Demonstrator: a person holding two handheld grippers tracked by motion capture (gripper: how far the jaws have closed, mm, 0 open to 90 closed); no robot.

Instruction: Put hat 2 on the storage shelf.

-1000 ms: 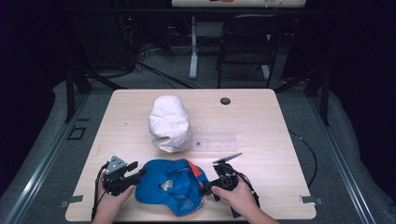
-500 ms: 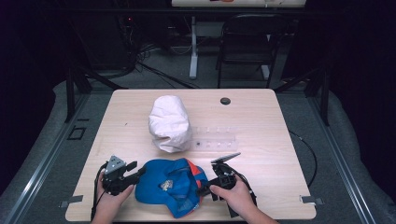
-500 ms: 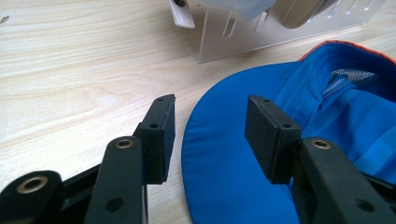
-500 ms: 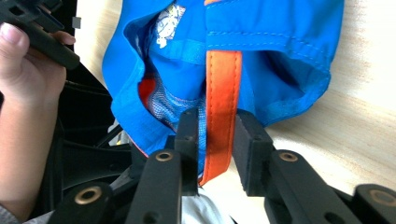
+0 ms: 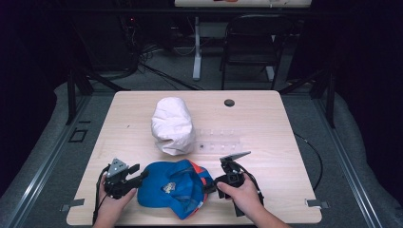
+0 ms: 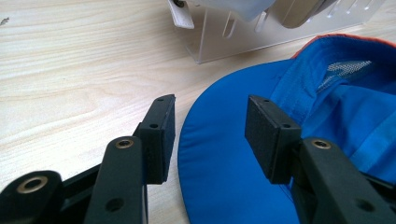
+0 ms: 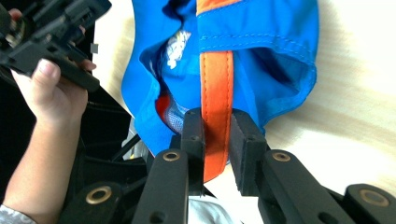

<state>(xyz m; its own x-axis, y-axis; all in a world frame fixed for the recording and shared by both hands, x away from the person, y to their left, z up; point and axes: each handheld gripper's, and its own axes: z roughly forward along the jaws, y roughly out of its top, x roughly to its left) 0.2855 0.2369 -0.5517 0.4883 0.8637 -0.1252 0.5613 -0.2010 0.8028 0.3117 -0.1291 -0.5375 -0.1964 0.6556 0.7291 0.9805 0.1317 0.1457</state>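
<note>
Blue cap (image 5: pixel 173 187) sits at the table's near edge, between both grippers. Right gripper (image 7: pixel 216 133) pinches its orange strap (image 7: pixel 215 88); left gripper (image 6: pixel 210 135) gapes wide around the brim, nothing clamped. Guessing it's barely started.

A lab-like recording room: lone wooden table (image 5: pixel 266 123), dark curtained walls, floor cables (image 5: pixel 157 61), folding chair (image 5: pixel 252 47).

Cap (image 5: pixel 173 187) at table (image 5: pixel 266 118) front edge – bag (image 5: pixel 172 124) behind, stand (image 5: pixel 223 138) to bag's rt.
</note>
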